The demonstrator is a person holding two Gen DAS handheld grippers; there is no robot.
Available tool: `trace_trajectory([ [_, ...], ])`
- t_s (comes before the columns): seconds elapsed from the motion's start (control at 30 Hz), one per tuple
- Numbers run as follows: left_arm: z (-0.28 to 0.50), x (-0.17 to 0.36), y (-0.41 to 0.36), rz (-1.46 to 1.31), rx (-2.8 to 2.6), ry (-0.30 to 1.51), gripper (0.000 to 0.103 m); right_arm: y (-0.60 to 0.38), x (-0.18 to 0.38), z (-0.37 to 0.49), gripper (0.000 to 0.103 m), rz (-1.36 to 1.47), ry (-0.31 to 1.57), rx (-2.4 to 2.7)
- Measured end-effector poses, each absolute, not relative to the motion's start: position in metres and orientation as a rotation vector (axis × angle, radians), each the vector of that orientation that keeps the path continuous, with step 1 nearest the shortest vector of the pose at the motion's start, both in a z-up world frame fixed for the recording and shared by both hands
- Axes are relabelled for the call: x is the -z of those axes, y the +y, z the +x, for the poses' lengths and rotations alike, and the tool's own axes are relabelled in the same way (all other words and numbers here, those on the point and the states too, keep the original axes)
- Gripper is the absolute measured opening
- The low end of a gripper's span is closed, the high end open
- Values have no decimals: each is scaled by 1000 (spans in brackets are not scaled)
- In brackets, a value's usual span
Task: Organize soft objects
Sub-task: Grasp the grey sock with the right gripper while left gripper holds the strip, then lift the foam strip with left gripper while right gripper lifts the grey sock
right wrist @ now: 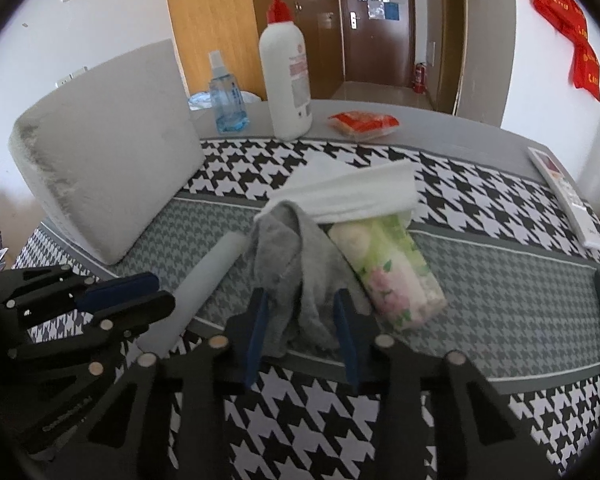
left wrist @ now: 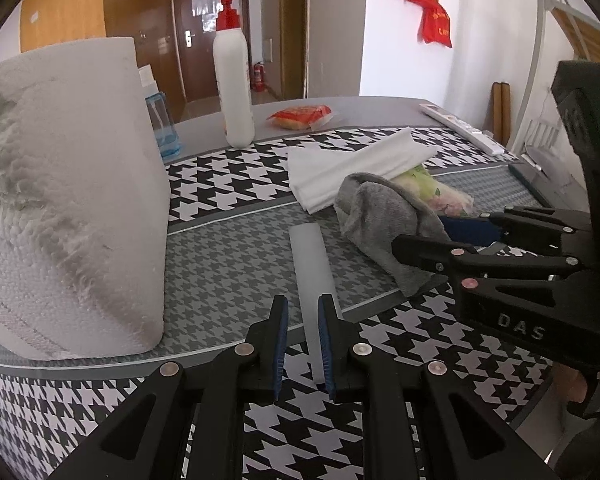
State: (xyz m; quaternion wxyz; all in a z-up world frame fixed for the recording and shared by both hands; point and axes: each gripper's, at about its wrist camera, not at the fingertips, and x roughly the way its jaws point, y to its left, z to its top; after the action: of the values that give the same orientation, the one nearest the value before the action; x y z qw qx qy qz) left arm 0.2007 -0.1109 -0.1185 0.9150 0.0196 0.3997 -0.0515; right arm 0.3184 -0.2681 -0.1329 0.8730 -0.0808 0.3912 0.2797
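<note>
Crumpled grey fabric sock (right wrist: pixel 296 264) being pinched by right claw (right wrist: pixel 304 336); pale foam cylinder (left wrist: pixel 312 276) being clamped in left claw (left wrist: pixel 303 346), both lying on houndstooth-covered desk (right wrist: pixel 500 312).

Your left black plastic two-finger gripper (left wrist: pixel 303 344) has angular, cut-out linkage arms, round silver rivets at the joints and ribbed blue pads (left wrist: pixel 283 344). Your right black gripper (right wrist: pixel 303 336) matches it, with pale raised lettering "DAS" on its body.

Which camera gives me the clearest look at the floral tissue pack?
The right wrist view: the tissue pack lies in full sight beside the grey sock. In the left wrist view, only its top peeks out behind the sock and folded white cloth.
</note>
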Motion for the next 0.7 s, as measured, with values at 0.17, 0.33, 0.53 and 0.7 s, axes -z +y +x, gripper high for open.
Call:
trace_trajectory([
  [0.17, 200, 119, -113, 50, 99, 822, 29, -270, 129, 313, 14, -159, 805, -612],
  [0.33, 196, 114, -114, 48, 101, 792, 57, -279, 117, 306, 14, -138, 773, -617],
  [0.53, 199, 117, -119, 57, 110, 814, 57, -290, 99, 296, 14, -118, 719, -613],
  [0.7, 201, 116, -122, 56, 114, 828, 57, -303, 88, 290, 14, -97, 685, -590],
])
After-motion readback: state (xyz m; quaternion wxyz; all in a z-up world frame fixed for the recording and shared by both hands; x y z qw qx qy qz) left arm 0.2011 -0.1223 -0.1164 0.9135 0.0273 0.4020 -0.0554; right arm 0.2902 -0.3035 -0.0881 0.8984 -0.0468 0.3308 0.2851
